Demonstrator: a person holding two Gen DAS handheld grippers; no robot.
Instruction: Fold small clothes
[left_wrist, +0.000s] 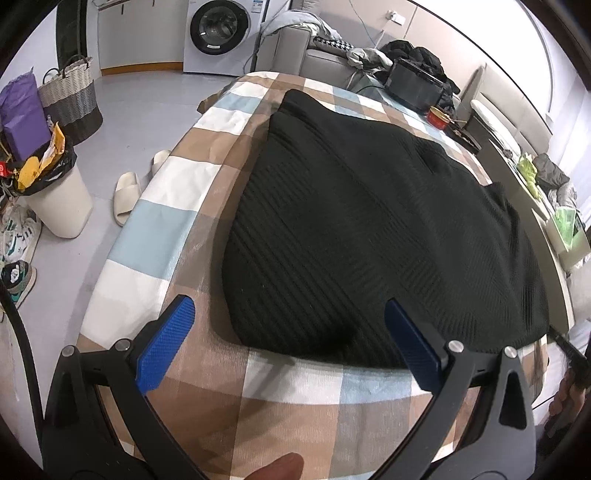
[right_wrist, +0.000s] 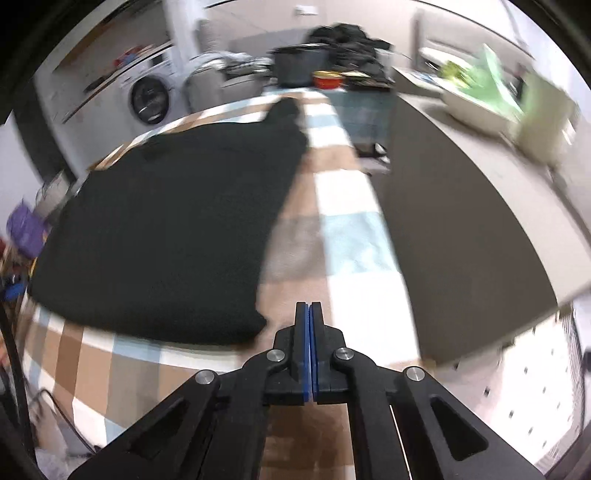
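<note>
A black ribbed knit garment (left_wrist: 369, 221) lies flat on the checked tablecloth (left_wrist: 177, 206). My left gripper (left_wrist: 288, 314) is open, its blue pads spread wide just above the garment's near edge, holding nothing. In the right wrist view the same garment (right_wrist: 166, 229) lies to the left, blurred by motion. My right gripper (right_wrist: 309, 310) is shut with its blue pads pressed together and empty, hovering over the cloth just right of the garment's near right corner.
A black box (left_wrist: 413, 85) and a red bowl (left_wrist: 439, 116) stand at the table's far end. A grey counter (right_wrist: 461, 206) runs along the right. On the floor left are a white bin (left_wrist: 55, 199), slippers (left_wrist: 127, 195) and a basket (left_wrist: 70, 99).
</note>
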